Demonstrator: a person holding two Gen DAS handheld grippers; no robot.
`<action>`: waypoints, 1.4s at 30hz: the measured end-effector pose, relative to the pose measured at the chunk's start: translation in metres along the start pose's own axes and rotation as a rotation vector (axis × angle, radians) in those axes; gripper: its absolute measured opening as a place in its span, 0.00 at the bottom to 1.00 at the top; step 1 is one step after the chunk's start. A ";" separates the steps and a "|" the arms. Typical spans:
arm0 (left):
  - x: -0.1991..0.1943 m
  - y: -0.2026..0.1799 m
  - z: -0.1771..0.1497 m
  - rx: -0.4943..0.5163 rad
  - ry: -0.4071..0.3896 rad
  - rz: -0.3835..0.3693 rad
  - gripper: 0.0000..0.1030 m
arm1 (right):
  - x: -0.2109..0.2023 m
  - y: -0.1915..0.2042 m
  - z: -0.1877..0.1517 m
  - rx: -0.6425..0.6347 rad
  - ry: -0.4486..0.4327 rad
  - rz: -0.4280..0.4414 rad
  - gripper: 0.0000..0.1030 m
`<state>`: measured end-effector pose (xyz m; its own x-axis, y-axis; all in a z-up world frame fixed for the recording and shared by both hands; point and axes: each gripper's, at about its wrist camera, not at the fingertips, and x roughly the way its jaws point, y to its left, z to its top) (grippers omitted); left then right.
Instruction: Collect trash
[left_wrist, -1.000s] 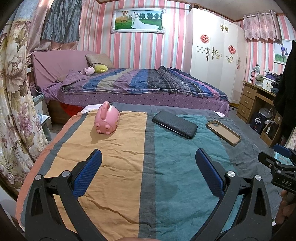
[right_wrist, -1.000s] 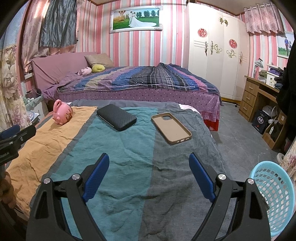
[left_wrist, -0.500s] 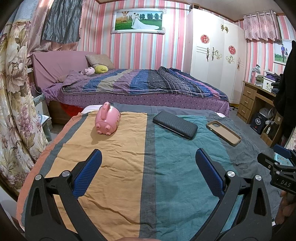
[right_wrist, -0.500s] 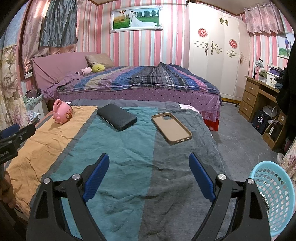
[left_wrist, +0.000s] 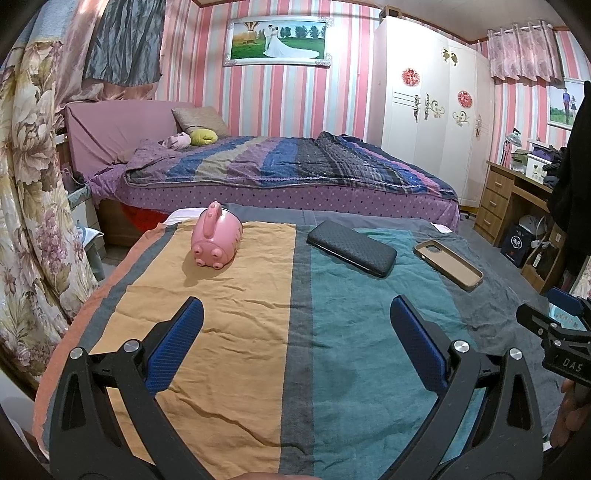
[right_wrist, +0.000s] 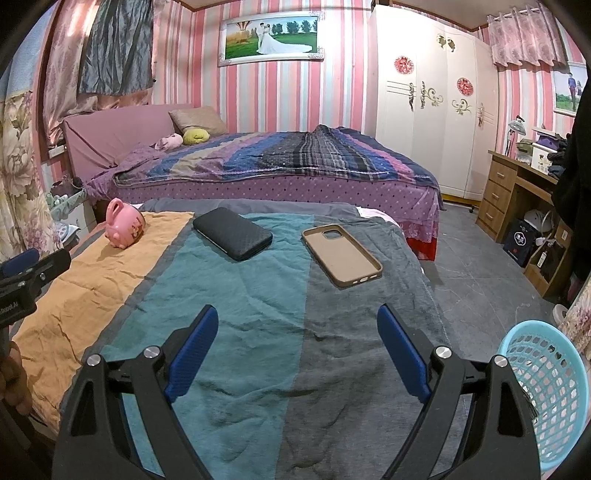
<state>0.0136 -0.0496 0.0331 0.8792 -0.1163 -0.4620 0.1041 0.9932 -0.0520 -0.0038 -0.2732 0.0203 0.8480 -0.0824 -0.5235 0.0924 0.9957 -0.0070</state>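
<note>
I have both grippers over the striped cloth (left_wrist: 229, 332) that covers the table. Left gripper (left_wrist: 295, 314): fingers wide apart, nothing between them, only orange and teal cloth below. Right gripper (right_wrist: 297, 321): fingers wide apart too, nothing between them, over the teal and grey stripes.

Three things lie on the far part of the cloth, each apart from the others. The pink piggy bank (left_wrist: 216, 240) lies on its side on the orange stripe, furthest left. The black case (right_wrist: 232, 233) lies flat near the middle, on the teal. The tan phone case (right_wrist: 341, 255) lies open side up on the grey stripe, furthest right.

The blue basket (right_wrist: 543, 398) stands on the floor just off the table's right edge, beside my right gripper. Behind the table I see a bed (right_wrist: 277, 162) with a striped quilt.
</note>
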 end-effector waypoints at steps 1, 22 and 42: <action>0.000 0.000 0.000 0.000 0.001 -0.002 0.95 | -0.001 0.001 0.000 0.001 0.000 0.000 0.84; 0.000 -0.003 -0.001 0.001 0.007 0.000 0.95 | 0.001 -0.003 0.000 -0.003 0.011 -0.001 0.84; 0.001 -0.003 -0.002 0.003 0.011 0.003 0.95 | 0.001 -0.005 0.001 -0.002 0.011 0.000 0.84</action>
<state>0.0132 -0.0529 0.0311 0.8745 -0.1135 -0.4716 0.1029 0.9935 -0.0483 -0.0026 -0.2782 0.0204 0.8423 -0.0821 -0.5328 0.0915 0.9958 -0.0088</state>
